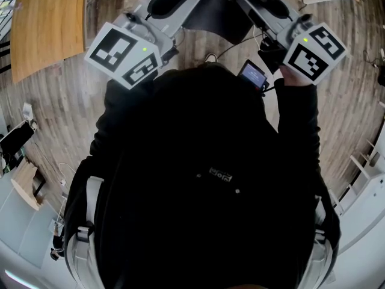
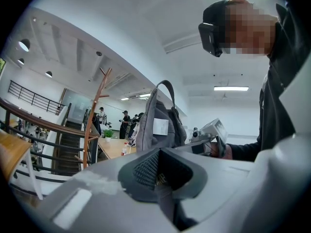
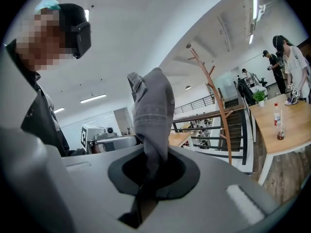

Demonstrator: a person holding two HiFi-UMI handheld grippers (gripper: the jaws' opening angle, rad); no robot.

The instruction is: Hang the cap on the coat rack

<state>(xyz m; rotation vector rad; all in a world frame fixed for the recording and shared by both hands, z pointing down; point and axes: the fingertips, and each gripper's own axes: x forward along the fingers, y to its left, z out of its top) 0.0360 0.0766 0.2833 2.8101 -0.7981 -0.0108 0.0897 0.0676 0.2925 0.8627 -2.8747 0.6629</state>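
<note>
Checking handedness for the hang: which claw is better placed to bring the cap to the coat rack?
Left, marginally: left claw and right claw both clamp the cap, but its strap loop stands open above the left one, coat rack beyond.

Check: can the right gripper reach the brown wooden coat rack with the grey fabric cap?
Probably not yet. The right gripper is shut on the grey cap, but the coat rack stands well off; nothing visible blocks the way.

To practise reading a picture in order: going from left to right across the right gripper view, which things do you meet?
headset → grey cap → wooden coat rack → bottle
</note>
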